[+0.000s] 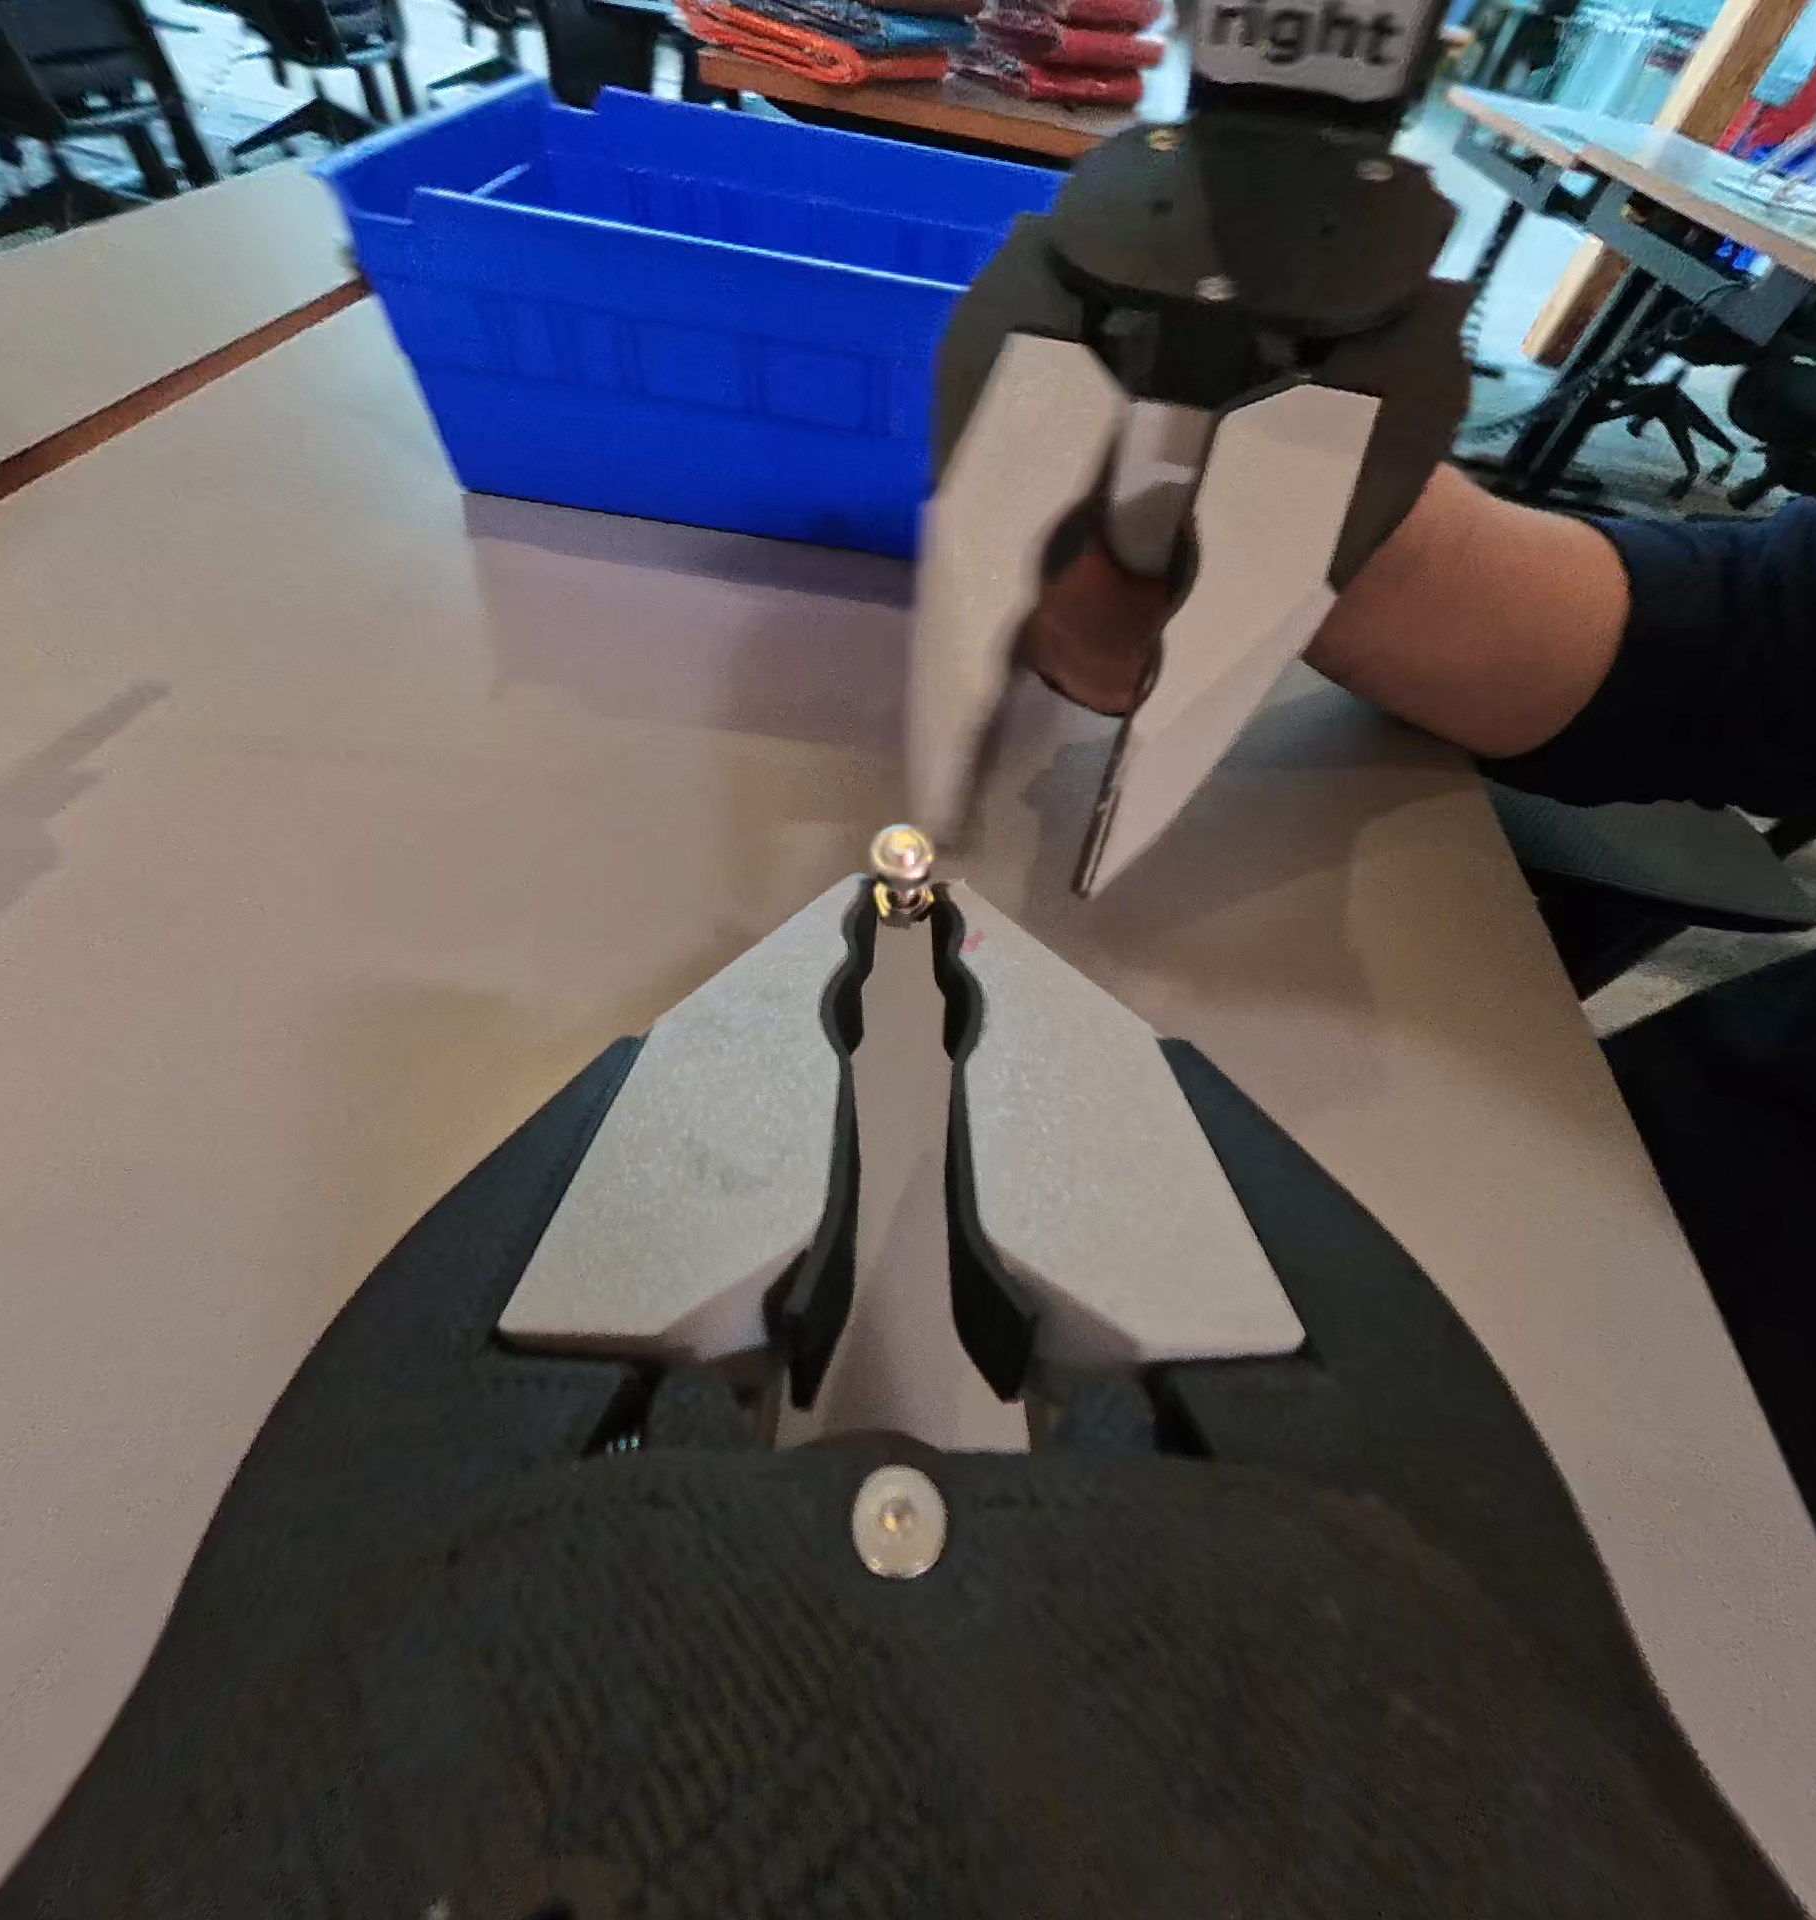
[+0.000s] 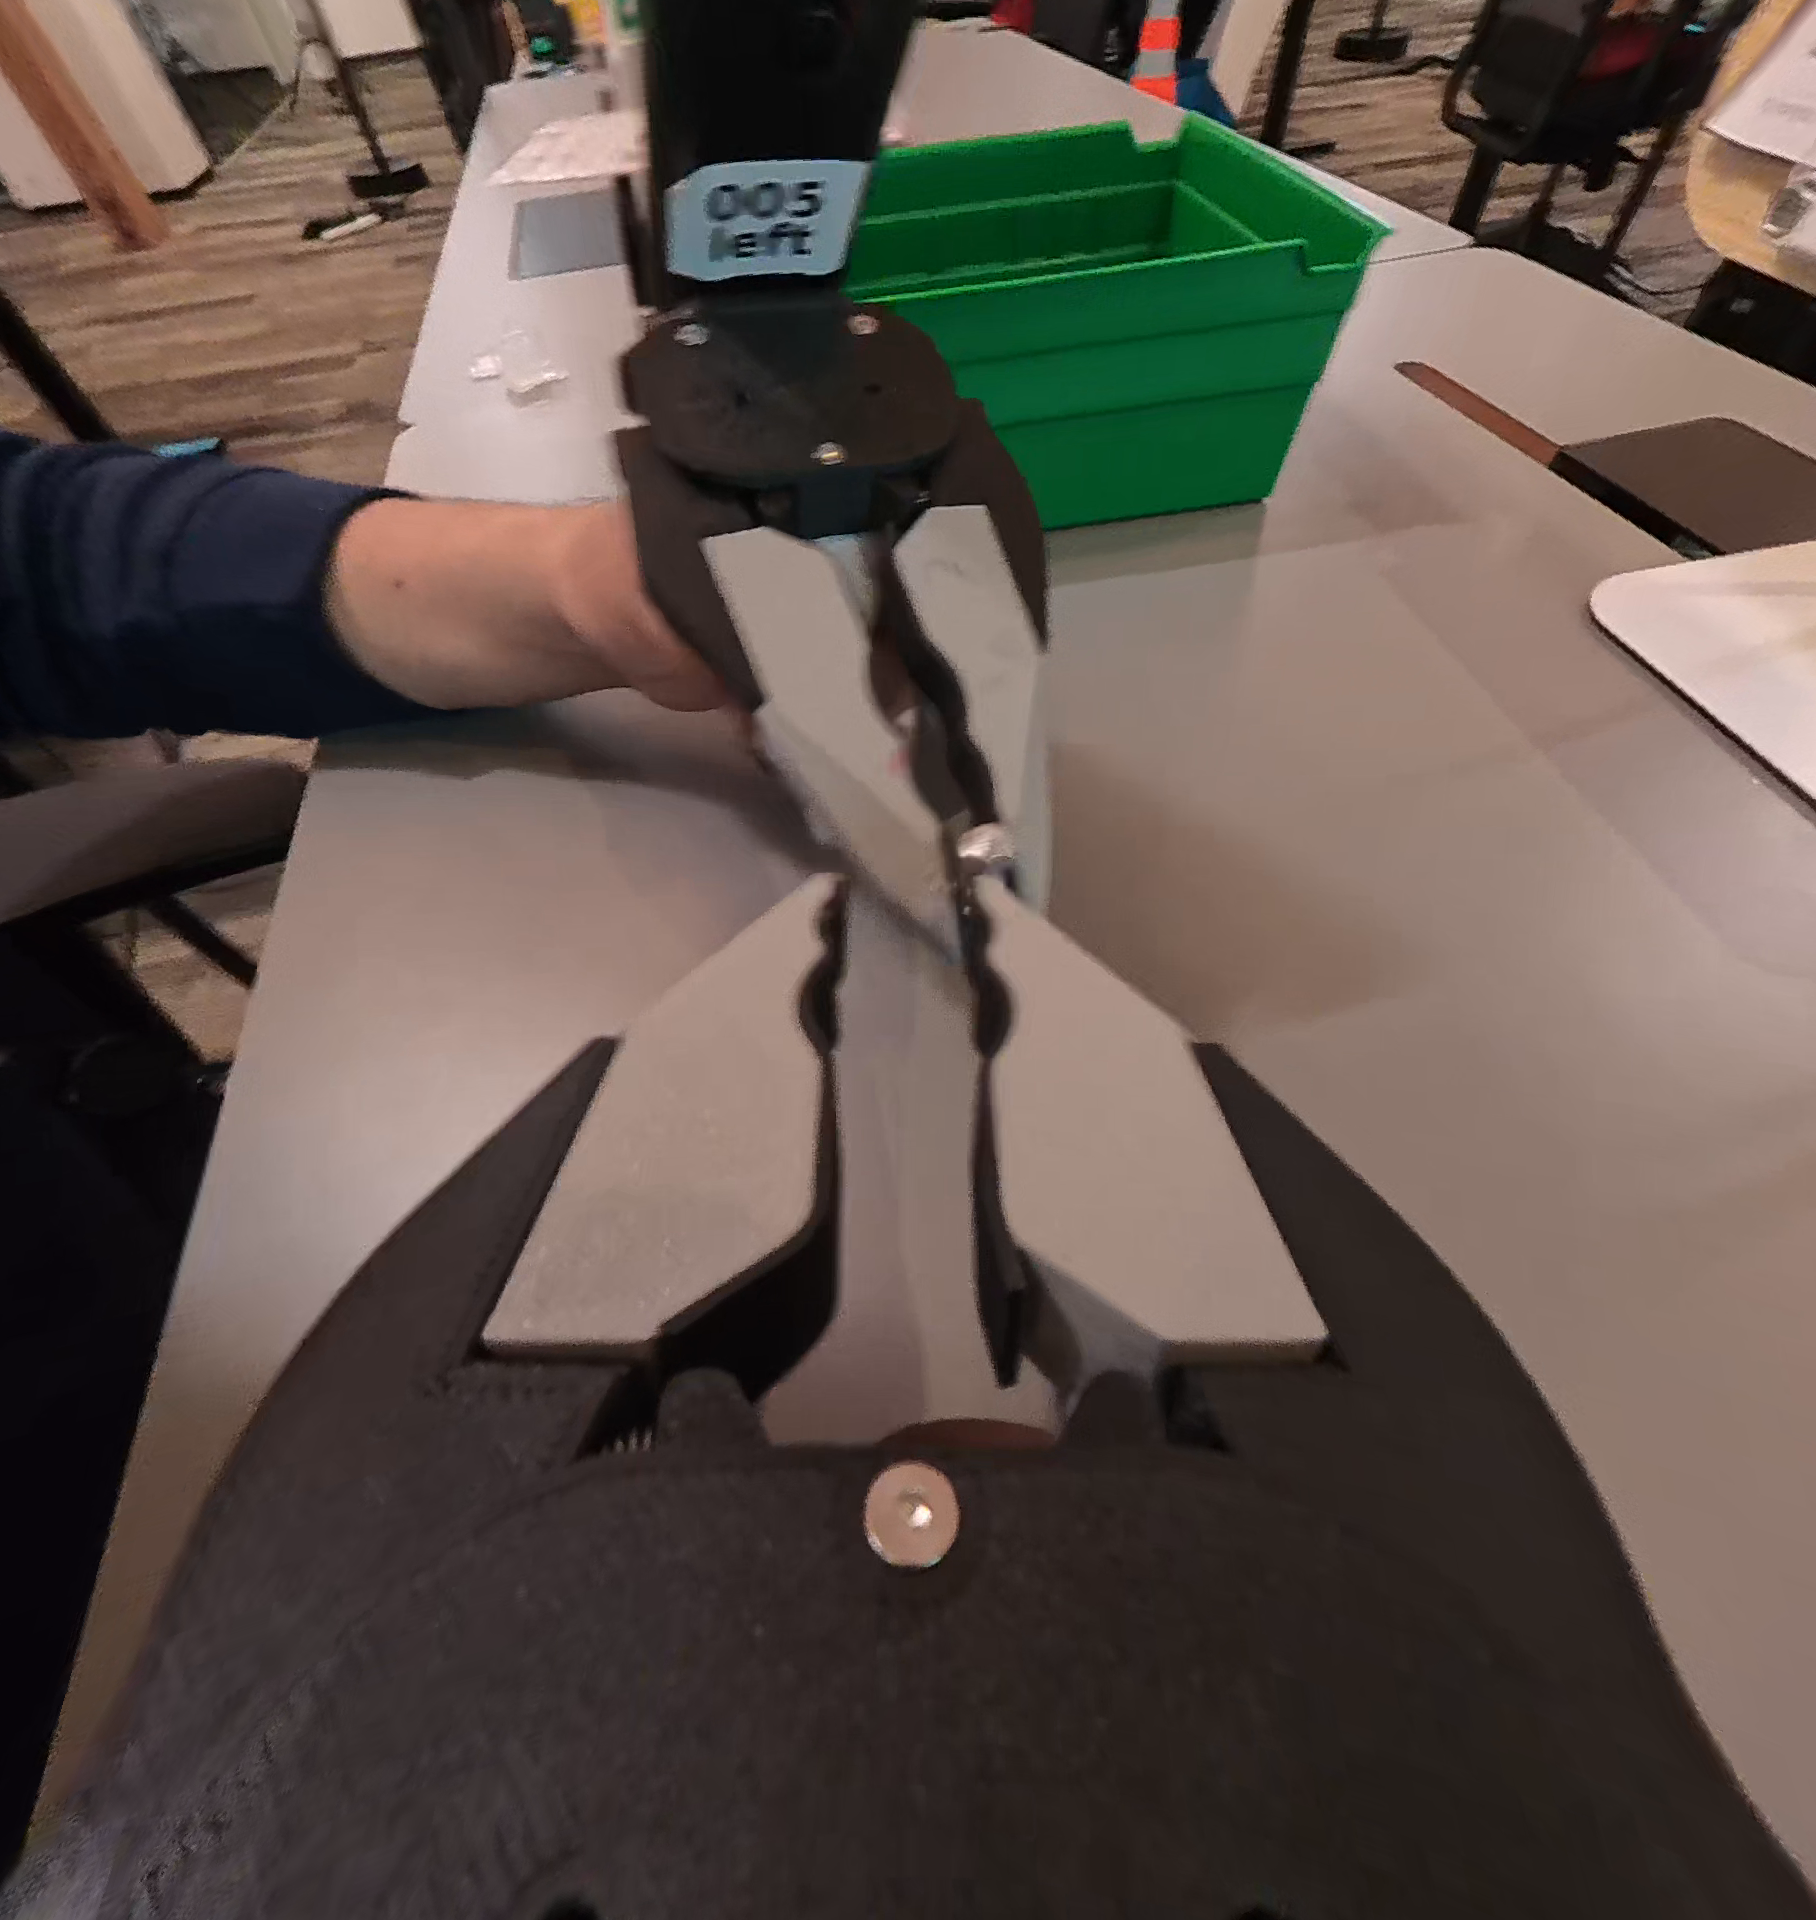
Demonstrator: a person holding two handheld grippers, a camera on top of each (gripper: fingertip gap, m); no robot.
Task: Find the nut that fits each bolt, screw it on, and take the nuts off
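My left gripper (image 1: 899,902) is shut on a small silver bolt (image 1: 902,854) at its fingertips, held above the grey table (image 1: 312,883). A silver nut (image 1: 897,910) sits on the bolt just under its round head. My right gripper (image 1: 1008,852) is open and empty, pointing down, with one fingertip right beside the bolt head. In the right wrist view my right gripper (image 2: 909,894) faces the left gripper (image 2: 977,896). The bolt (image 2: 987,844) sits just beyond the right fingertip (image 2: 1008,935). One left finger reaches into the gap between my right fingers.
A blue bin (image 1: 675,343) stands on the table behind the grippers in the left wrist view. A green bin (image 2: 1091,343) stands at the far side in the right wrist view, with a white board (image 2: 1756,665) and a dark mat (image 2: 1714,478) to its right. The person's forearms (image 1: 1455,623) hold both grippers.
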